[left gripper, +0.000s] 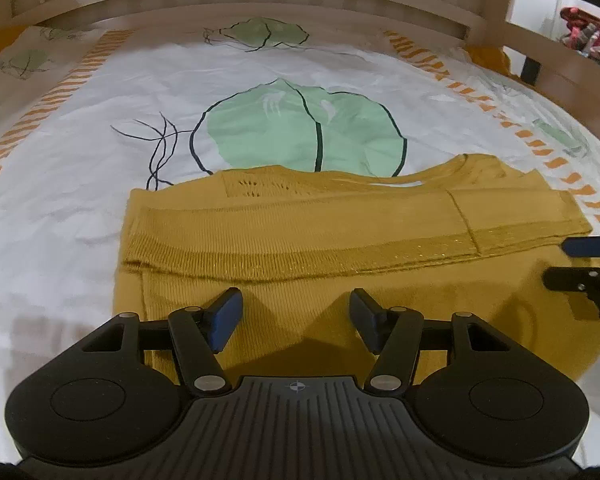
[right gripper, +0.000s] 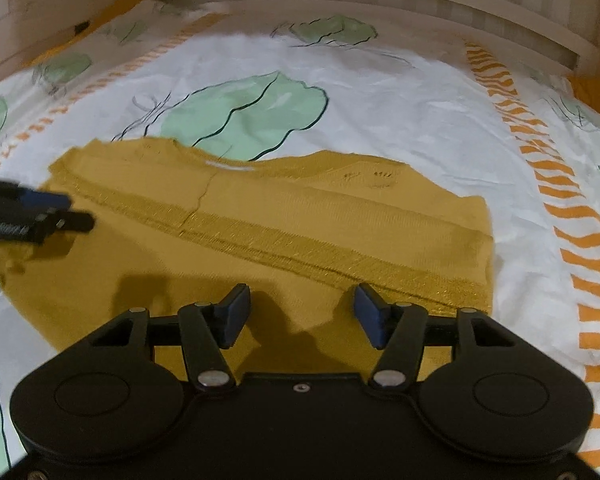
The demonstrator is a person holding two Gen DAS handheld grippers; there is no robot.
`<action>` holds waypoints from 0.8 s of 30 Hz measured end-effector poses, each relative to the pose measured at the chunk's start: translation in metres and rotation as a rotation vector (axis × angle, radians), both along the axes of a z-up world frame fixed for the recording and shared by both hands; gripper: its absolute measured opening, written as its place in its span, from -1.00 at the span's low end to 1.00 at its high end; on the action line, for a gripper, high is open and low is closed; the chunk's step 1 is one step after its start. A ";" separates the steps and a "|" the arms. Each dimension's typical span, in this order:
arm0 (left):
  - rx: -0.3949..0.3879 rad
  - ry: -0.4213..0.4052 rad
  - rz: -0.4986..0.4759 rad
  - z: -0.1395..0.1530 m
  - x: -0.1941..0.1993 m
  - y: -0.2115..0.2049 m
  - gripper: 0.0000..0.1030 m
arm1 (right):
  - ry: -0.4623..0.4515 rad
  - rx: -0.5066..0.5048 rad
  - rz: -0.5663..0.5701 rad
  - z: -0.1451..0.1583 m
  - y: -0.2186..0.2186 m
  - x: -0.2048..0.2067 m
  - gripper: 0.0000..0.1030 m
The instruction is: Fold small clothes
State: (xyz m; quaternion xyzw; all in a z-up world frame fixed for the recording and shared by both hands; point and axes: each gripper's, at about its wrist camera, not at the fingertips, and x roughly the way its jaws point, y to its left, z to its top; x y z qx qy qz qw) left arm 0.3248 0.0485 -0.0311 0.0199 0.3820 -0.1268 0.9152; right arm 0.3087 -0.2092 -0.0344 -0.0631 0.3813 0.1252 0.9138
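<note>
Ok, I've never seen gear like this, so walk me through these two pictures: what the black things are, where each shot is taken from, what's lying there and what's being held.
The black things are hand-held grippers, one in each of a person's hands, each with two blue-padded fingers and a camera looking along them. One picture comes from the left gripper, the other from the right gripper. Each also shows the other gripper at the picture's edge. Below them lies a mustard-yellow knitted sweater, already partly folded, on a white bedsheet printed with green leaves and orange stripes. A wooden bed frame runs behind. Neither gripper holds anything: both stand open above the sweater, nothing between their fingers.
</note>
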 end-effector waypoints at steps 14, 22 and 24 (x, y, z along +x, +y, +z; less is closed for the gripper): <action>0.054 -0.027 0.084 0.018 0.076 0.016 0.13 | -0.072 -0.015 -0.164 0.009 -0.020 0.076 0.28; -0.009 -0.040 0.164 0.034 0.073 0.036 0.13 | -0.098 0.051 -0.229 0.022 -0.042 0.085 0.30; -0.013 -0.023 0.141 0.031 0.068 0.033 0.13 | -0.095 0.055 -0.213 0.021 -0.040 0.079 0.37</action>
